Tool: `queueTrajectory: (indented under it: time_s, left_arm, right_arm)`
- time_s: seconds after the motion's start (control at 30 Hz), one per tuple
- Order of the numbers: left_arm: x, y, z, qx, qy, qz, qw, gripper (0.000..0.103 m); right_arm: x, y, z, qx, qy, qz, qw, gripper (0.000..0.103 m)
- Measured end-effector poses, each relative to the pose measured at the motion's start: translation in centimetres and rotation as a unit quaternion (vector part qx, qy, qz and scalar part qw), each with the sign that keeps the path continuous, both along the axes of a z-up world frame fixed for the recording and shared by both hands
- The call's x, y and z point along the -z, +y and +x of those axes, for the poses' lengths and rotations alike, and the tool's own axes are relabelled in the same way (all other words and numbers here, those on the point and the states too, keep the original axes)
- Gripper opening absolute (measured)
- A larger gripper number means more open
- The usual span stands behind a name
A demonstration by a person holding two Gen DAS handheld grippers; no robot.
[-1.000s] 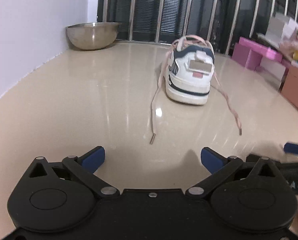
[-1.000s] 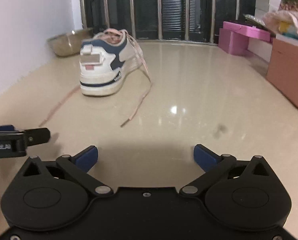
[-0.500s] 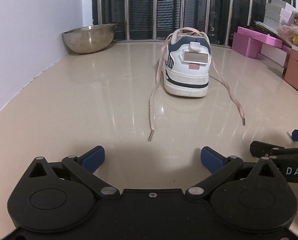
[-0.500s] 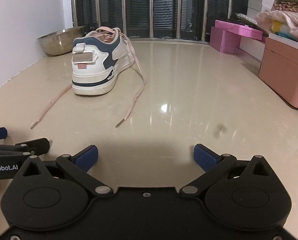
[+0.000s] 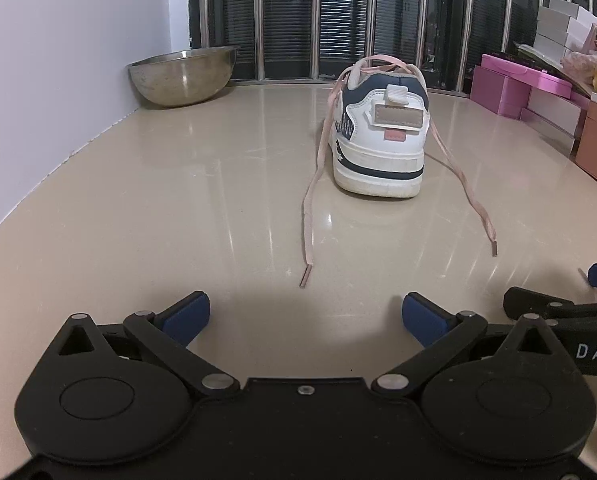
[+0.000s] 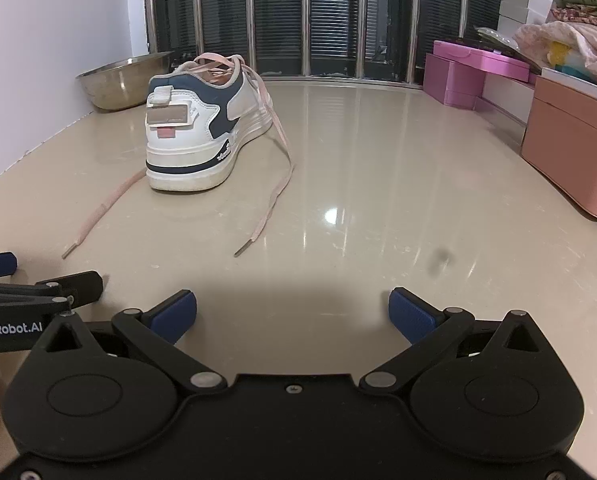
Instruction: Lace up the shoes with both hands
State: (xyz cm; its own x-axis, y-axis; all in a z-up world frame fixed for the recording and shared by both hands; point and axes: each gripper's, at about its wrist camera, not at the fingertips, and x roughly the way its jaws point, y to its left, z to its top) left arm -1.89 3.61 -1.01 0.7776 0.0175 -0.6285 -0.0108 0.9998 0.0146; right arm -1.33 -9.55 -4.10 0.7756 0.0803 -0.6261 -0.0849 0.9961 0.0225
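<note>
Lying ahead of open left gripper (image 5: 306, 316): shoe (image 5: 382, 140), untouched.

white-and-navy sneaker (image 5: 382, 136), heel toward camera, mid floor (image 5: 178, 208); two pink lace ends (image 5: 312, 200) trailing loose. left gripper (image 5: 306, 316) spread wide, empty. steel bowl (image 5: 182, 74) at far left wall.

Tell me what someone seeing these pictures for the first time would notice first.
The white and navy shoe stands alone in the middle of the shiny beige floor, heel toward the cameras. Its two loose pink laces trail down either side onto the floor, untied. Closer in, the left gripper and right gripper both sit low with jaws wide open and empty, and a steel bowl rests by the wall, back left.
</note>
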Motion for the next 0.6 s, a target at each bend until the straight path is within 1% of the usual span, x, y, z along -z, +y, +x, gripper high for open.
queueTrajectory:
  time_s: [0.6]
  left_arm:
    - [0.12,-0.53,0.14,-0.007,0.001,0.000,1.0000,0.103]
  right_arm:
    - [0.05,-0.42,0.26,-0.002,0.000,0.001,1.000,0.103]
